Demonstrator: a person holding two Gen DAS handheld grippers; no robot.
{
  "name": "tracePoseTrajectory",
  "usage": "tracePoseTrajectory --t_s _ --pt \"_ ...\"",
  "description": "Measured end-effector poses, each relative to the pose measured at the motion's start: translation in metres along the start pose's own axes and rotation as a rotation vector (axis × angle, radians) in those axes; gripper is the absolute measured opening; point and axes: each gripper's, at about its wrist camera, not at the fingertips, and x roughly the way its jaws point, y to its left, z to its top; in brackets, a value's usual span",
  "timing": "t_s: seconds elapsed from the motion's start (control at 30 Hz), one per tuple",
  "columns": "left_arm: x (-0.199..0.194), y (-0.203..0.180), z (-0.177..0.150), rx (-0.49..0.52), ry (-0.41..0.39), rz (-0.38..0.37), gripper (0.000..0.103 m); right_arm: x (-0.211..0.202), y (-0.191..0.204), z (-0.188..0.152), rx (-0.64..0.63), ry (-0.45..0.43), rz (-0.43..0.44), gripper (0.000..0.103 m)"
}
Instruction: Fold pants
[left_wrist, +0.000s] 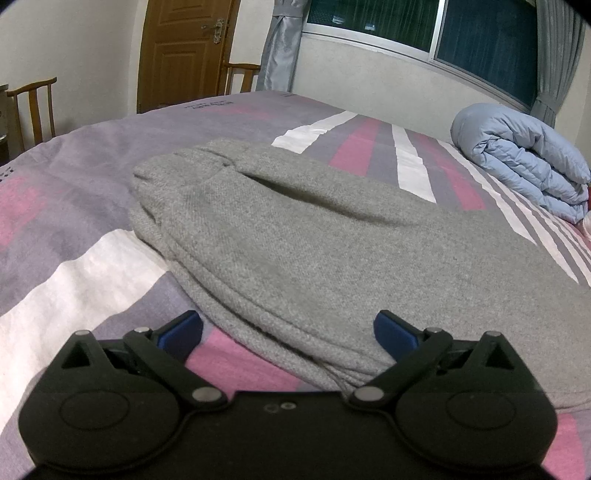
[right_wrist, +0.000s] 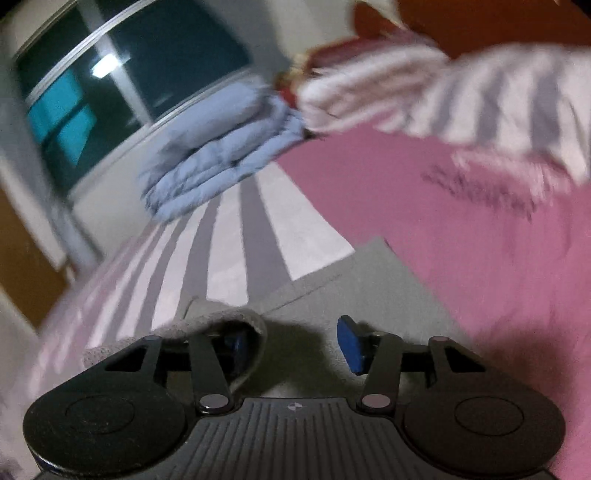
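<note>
Grey knit pants (left_wrist: 295, 243) lie folded in a thick stack on the striped bedspread (left_wrist: 74, 258). My left gripper (left_wrist: 288, 332) is open, its blue pads either side of the stack's near edge, low over the bed. In the blurred right wrist view my right gripper (right_wrist: 295, 343) is open over a flat part of the grey pants (right_wrist: 369, 288). A loose fold of grey cloth (right_wrist: 229, 325) drapes over its left finger and hides that pad; the right blue pad (right_wrist: 351, 343) is bare.
A folded light blue duvet (left_wrist: 524, 158) lies at the bed's far right by the window (left_wrist: 480, 40), also in the right wrist view (right_wrist: 221, 158). A striped pillow (right_wrist: 461, 92) lies beyond. A wooden door (left_wrist: 184, 51) and chairs (left_wrist: 33, 107) stand behind the bed.
</note>
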Motion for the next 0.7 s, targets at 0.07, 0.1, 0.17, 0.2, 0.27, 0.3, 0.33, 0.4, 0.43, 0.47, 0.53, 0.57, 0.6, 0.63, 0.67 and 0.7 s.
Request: tracePoseTrajectory --t_s 0.07,0.1,0.17,0.2,0.27,0.3,0.33,0.4,0.43,0.47,0.53,0.57,0.6,0.63,0.67,0.7 --pt "0.000 0.000 0.000 0.001 0.000 0.002 0.095 -0.009 0.019 -0.007 -0.164 -0.012 -0.017 0.051" --pt "0.000 0.000 0.000 0.001 -0.001 0.002 0.095 -0.011 0.028 -0.011 -0.232 -0.018 -0.025 0.051" --pt "0.000 0.000 0.000 0.001 -0.002 0.002 0.095 -0.017 0.046 -0.024 -0.386 -0.036 -0.032 0.051" --pt "0.000 0.000 0.000 0.001 -0.002 0.002 0.095 -0.017 0.054 -0.031 -0.464 -0.036 -0.037 0.051" --pt "0.000 0.001 -0.001 -0.002 -0.003 0.001 0.095 -0.016 0.068 -0.043 -0.591 -0.021 -0.034 0.051" --pt "-0.001 0.000 -0.001 -0.003 -0.004 0.001 0.095 -0.016 0.074 -0.048 -0.637 -0.021 -0.023 0.051" --pt "-0.001 0.000 -0.001 -0.004 -0.005 0.001 0.095 -0.015 0.079 -0.053 -0.686 -0.022 -0.018 0.051" --pt "-0.001 0.001 -0.001 -0.007 -0.006 -0.002 0.095 -0.015 0.092 -0.064 -0.796 -0.025 -0.019 0.051" --pt "-0.001 0.001 -0.001 -0.008 -0.006 -0.003 0.095 -0.015 0.095 -0.068 -0.834 -0.032 -0.021 0.051" --pt "-0.001 0.001 -0.001 -0.009 -0.006 -0.004 0.095 -0.013 0.098 -0.070 -0.861 -0.036 -0.021 0.051" --pt "-0.001 0.001 -0.001 -0.010 -0.007 -0.005 0.095 -0.008 0.100 -0.071 -0.881 -0.047 -0.024 0.051" --pt "-0.001 0.001 -0.001 -0.011 -0.007 -0.005 0.095 -0.002 0.100 -0.069 -0.889 -0.046 -0.028 0.051" --pt "-0.001 0.001 -0.001 -0.011 -0.007 -0.005 0.095 0.001 0.101 -0.068 -0.902 -0.046 -0.030 0.051" --pt "-0.001 0.001 -0.001 -0.011 -0.006 -0.005 0.095 0.002 0.103 -0.068 -0.926 -0.047 -0.029 0.051" --pt "-0.001 0.001 -0.001 -0.010 -0.006 -0.004 0.095 0.005 0.106 -0.069 -0.962 -0.047 -0.030 0.051" --pt "-0.001 0.001 -0.001 -0.010 -0.006 -0.004 0.095 0.005 0.108 -0.070 -1.000 -0.045 -0.036 0.051"
